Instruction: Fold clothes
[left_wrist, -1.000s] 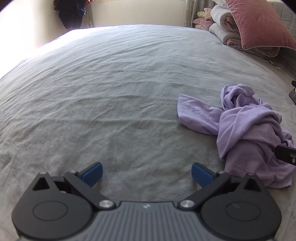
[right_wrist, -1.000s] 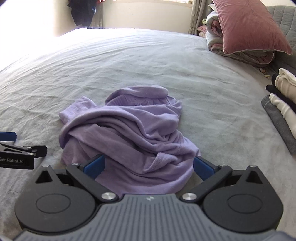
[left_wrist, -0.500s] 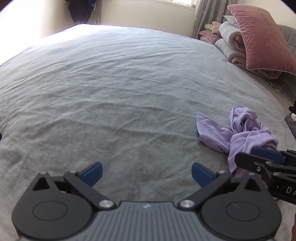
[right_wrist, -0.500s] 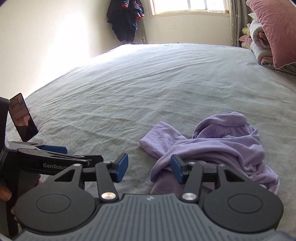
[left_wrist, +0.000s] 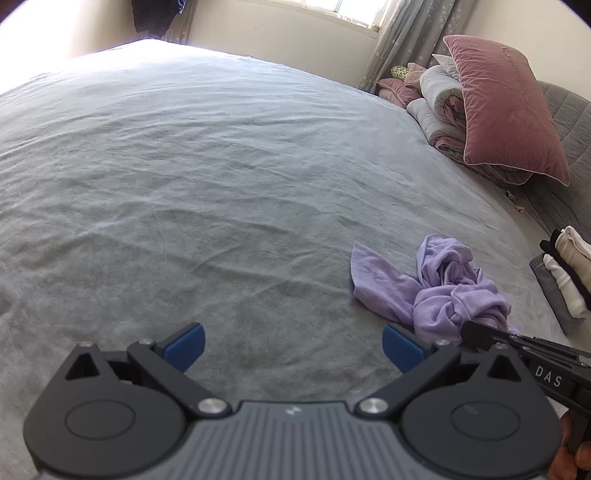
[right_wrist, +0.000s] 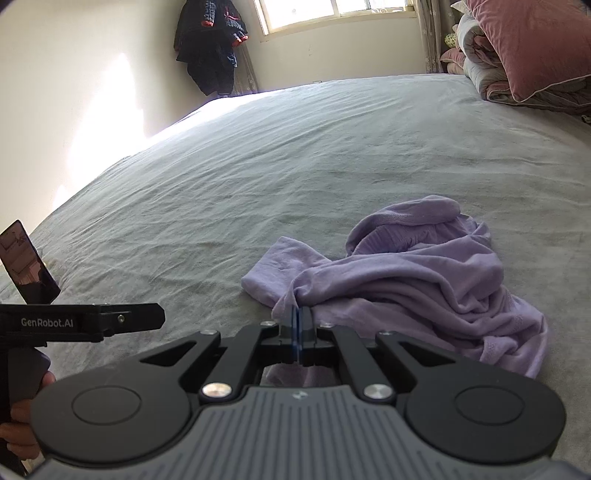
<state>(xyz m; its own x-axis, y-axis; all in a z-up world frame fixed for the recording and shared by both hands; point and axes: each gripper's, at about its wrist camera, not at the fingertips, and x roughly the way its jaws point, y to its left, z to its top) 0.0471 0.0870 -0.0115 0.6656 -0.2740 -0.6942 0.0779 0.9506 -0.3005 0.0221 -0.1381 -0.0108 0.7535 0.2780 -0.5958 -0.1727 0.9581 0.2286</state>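
Note:
A crumpled lilac garment (right_wrist: 417, 269) lies on the grey bed (right_wrist: 258, 177). My right gripper (right_wrist: 298, 317) is shut on a fold at the garment's near left edge, and the cloth bunches toward its blue pads. Seen from the left wrist, the same lilac garment (left_wrist: 439, 291) sits at the right, with the right gripper (left_wrist: 476, 334) pressed into its near edge. Over bare sheet to the left of the garment, my left gripper (left_wrist: 293, 347) is open with nothing between its fingers. In the right wrist view the left gripper's finger (right_wrist: 129, 319) pokes in from the left edge.
A pink pillow (left_wrist: 506, 107) and rolled bedding (left_wrist: 436, 99) are piled at the head of the bed. Folded clothes (left_wrist: 565, 273) are stacked at the right edge. A dark phone (right_wrist: 27, 262) stands at the bed's left edge, and dark clothes (right_wrist: 212, 44) hang in the far corner.
My right gripper's jaws went from wide open to shut on the garment's near edge, bunching it. Both views swung upward, and the left gripper drew away from the garment.

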